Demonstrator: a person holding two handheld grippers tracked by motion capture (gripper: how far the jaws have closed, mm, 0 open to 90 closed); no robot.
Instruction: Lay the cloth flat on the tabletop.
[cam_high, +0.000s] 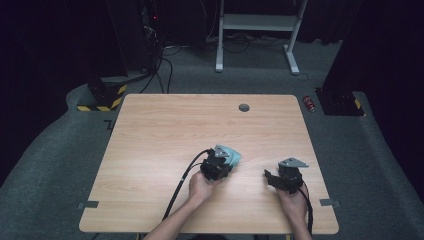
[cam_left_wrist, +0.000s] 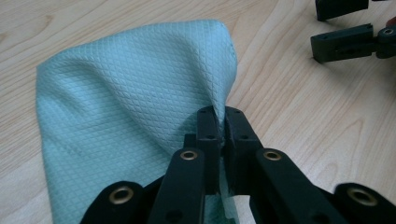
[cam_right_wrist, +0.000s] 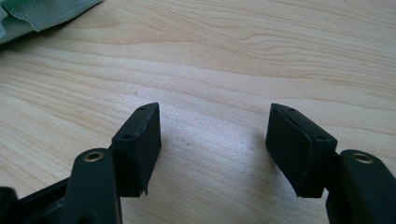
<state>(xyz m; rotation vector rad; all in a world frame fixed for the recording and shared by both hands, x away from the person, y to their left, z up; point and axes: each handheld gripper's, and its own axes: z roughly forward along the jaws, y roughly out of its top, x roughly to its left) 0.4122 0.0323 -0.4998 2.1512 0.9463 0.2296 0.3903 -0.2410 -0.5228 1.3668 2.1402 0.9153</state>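
Note:
A teal waffle-weave cloth (cam_high: 231, 155) (cam_left_wrist: 126, 98) lies bunched on the wooden table (cam_high: 200, 125), right of centre near the front. My left gripper (cam_high: 222, 161) (cam_left_wrist: 219, 119) is shut on one edge of it, and the fabric fans out away from the jaws. A corner of the cloth (cam_right_wrist: 32, 14) reaches the top left of the right gripper view. My right gripper (cam_high: 269, 177) (cam_right_wrist: 215, 130) rests to the right of the cloth near the front edge, open, with bare wood between its jaws. Its jaws (cam_left_wrist: 348, 37) also appear at the top right of the left gripper view.
A round cable hole (cam_high: 244, 107) sits in the table's far side. The left gripper's black cable (cam_high: 181, 182) trails to the front edge. On the floor beyond stand a white desk frame (cam_high: 257, 22), a red can (cam_high: 310, 103) and a yellow-black striped base (cam_high: 102, 97).

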